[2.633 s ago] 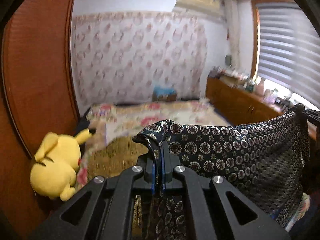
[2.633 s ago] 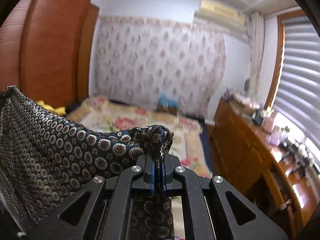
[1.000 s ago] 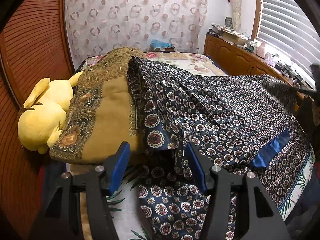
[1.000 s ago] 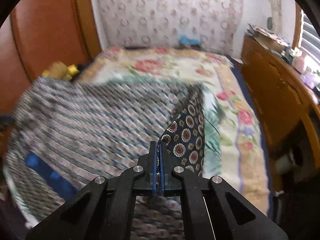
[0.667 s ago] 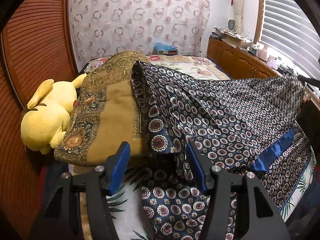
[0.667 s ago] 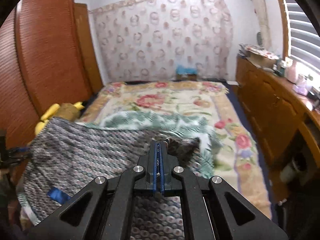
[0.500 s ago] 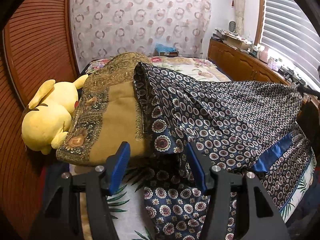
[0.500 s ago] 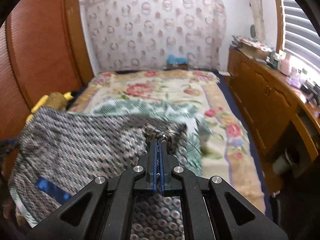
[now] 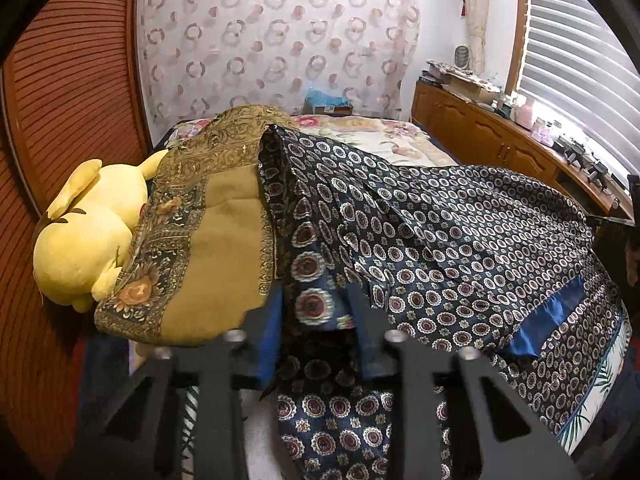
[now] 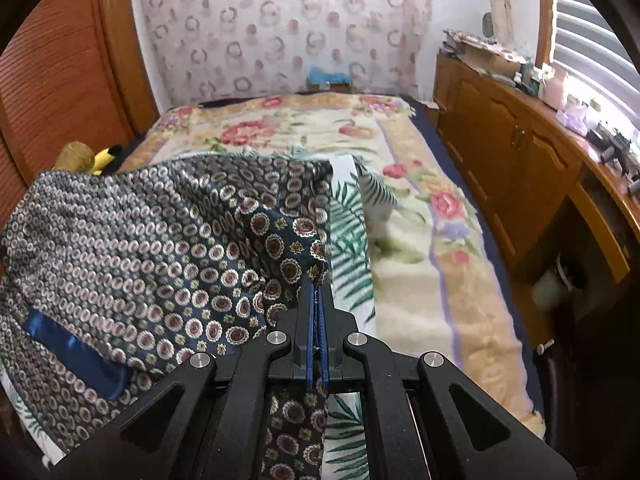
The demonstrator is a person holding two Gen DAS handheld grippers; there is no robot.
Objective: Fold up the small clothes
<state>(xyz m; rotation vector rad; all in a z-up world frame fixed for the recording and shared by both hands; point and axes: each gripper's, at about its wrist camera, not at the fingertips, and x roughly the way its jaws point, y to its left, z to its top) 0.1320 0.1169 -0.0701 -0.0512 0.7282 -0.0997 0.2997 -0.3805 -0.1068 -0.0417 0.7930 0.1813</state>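
Navy silky cloth printed with small red-and-white medallions, the garment (image 9: 460, 240) lies spread over the near end of the bed (image 10: 404, 208), draped from a raised ridge down toward the near edge, with a plain blue band (image 9: 548, 320) sewn across its lower part. In the right wrist view the same garment (image 10: 160, 248) covers the near left part of the bed, and one of its edges runs up into the right hand-held gripper (image 10: 317, 308), whose blue-padded jaws are pressed together on a fold of the fabric with only a thin seam of cloth between them. The left hand-held gripper (image 9: 316, 336) stands part-way apart, its blue pads either side of a hanging flap of the garment; the flap sits in the gap, and whether either pad touches it cannot be told. Just beside the garment, toward the bed's left edge, an ochre cloth with an ornate dark border (image 9: 208, 240) is draped, partly tucked under the garment's ridge. A yellow plush toy (image 9: 88, 232) rests against that cloth at the left edge of the bed, next to a slatted wooden wardrobe (image 9: 72, 92). Under the clothes lies a floral bedspread with a palm-leaf print sheet (image 10: 352, 232). Along the right wall runs a wooden cabinet (image 10: 516, 148) under slatted blinds (image 9: 580, 48).
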